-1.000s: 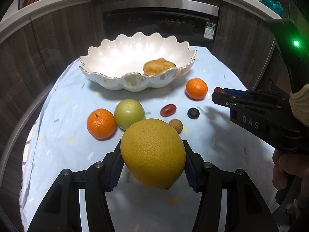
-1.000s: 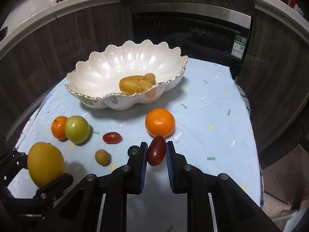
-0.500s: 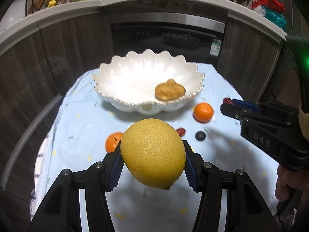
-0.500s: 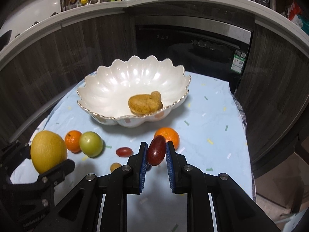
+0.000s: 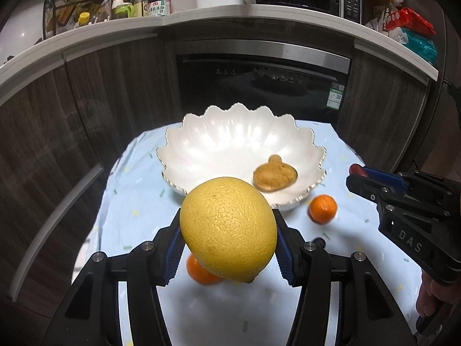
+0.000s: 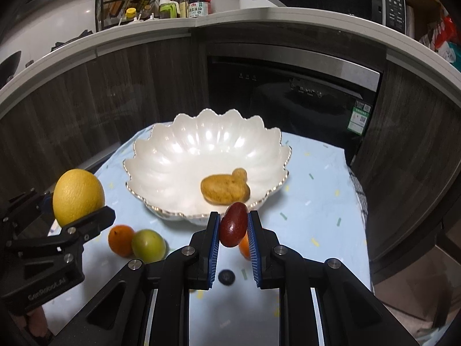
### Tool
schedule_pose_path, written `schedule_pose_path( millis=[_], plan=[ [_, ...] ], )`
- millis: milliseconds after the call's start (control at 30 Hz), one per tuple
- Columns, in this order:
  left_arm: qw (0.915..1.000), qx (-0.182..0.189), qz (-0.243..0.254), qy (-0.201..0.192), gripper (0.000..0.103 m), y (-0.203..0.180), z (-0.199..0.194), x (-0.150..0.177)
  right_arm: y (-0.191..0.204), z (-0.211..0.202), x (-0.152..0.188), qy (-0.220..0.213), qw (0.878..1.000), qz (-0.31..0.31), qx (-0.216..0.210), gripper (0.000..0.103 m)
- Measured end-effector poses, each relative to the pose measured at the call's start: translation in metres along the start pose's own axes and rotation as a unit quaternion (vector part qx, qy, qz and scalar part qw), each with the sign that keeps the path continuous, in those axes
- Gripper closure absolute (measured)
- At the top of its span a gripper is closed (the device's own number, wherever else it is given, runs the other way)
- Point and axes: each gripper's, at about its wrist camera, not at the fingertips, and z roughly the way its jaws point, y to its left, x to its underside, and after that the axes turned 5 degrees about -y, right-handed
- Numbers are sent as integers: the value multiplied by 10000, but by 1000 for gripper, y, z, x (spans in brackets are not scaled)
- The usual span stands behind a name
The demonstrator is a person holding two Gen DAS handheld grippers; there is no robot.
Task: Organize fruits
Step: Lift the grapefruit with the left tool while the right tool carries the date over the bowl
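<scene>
Left wrist view: left gripper (image 5: 228, 248) clamps the yellow citrus (image 5: 228, 229) above the tablecloth (image 5: 138, 201), just short of the white bowl (image 5: 201, 144). Right wrist view: right gripper (image 6: 232, 242) pinches a red grape tomato (image 6: 233, 225) at the bowl's near rim; brown fruit (image 6: 224, 189) lies inside the bowl
</scene>
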Motion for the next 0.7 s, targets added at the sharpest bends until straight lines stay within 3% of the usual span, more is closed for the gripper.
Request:
schedule_pose_path(
  millis=[700],
  plan=[
    [9998, 35, 169, -58, 48, 34, 45, -51, 26, 32, -37, -222, 9996, 17, -161, 82]
  ],
)
